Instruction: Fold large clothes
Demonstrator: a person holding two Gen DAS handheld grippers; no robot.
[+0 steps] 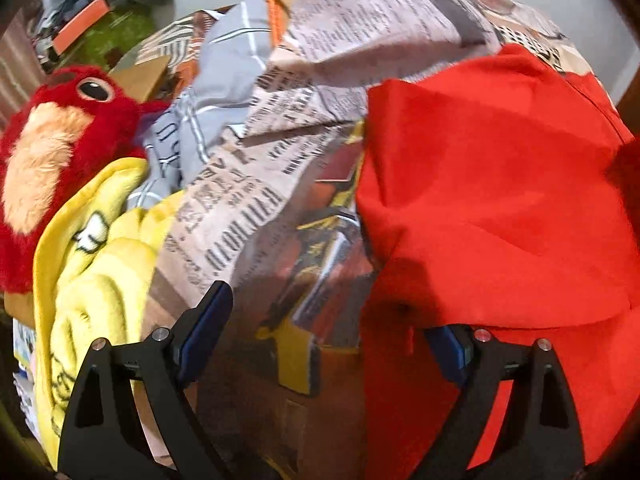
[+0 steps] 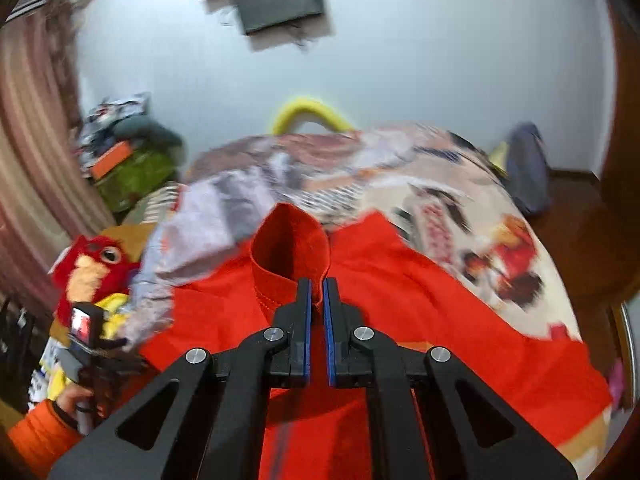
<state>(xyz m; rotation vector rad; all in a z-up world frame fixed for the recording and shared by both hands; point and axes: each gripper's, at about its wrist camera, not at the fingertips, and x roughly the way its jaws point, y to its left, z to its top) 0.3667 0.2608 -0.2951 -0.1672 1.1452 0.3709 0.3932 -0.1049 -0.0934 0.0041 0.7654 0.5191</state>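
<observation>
My right tool (image 2: 316, 292) is nearly closed, its blue pads pinching a raised fold of the red garment (image 2: 400, 320), which stands up between them like a looped collar. My left tool (image 1: 320, 320) is spread wide; its left finger (image 1: 208, 320) is bare over the bed, while red cloth (image 1: 500, 200) drapes over the right finger, so I cannot tell whether it grips anything. From the right wrist camera I also see the left tool (image 2: 86, 344) low at the bed's left edge, in a hand with an orange sleeve.

The garment lies spread across the near part of the bed, on a newspaper-print cover (image 1: 248, 200). At the bed's left edge sit a yellow printed cloth (image 1: 92, 264) and a red plush bird (image 1: 52, 152), touching each other. Beyond, a grey checked fabric (image 1: 224, 64) is bunched up. Near the far edge a yellow curved thing (image 2: 308, 112) pokes up, possibly a handle; the blur hides it.
</observation>
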